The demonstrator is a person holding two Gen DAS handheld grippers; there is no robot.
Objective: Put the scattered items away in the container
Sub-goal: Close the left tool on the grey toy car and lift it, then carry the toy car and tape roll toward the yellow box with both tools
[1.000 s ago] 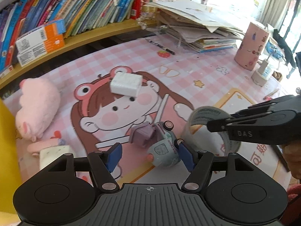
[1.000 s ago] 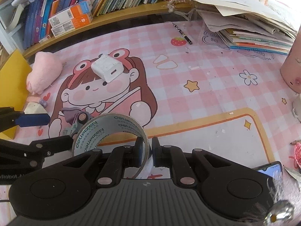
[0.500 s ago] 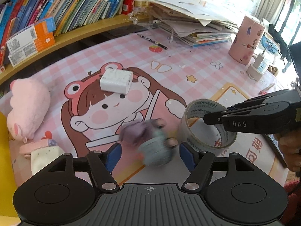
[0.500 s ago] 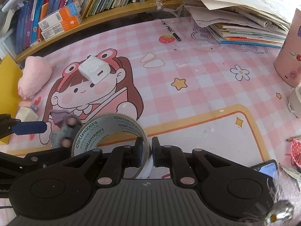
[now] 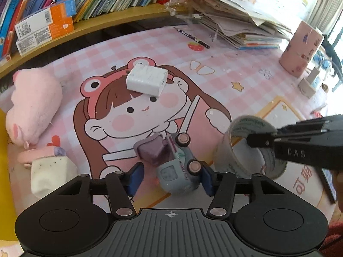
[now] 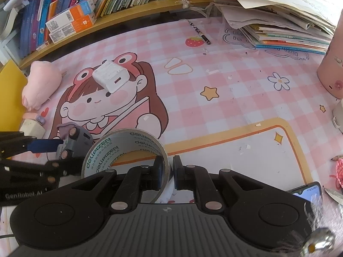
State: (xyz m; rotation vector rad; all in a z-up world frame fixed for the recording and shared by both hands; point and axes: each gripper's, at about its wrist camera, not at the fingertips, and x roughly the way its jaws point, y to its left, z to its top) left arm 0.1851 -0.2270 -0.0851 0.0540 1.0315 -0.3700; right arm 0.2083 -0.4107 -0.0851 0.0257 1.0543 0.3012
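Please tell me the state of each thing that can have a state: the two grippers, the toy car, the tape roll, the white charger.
left gripper: jaws closing around the toy car.
right gripper: shut on the tape roll's wall.
toy car: lying on its side between the left pads.
tape roll: held, tilted.
white charger: lying free on the mat.

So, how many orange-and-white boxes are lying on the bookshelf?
2. The upper box lies on the lower box, in front of the books at the shelf's left part. More may be hidden behind them.
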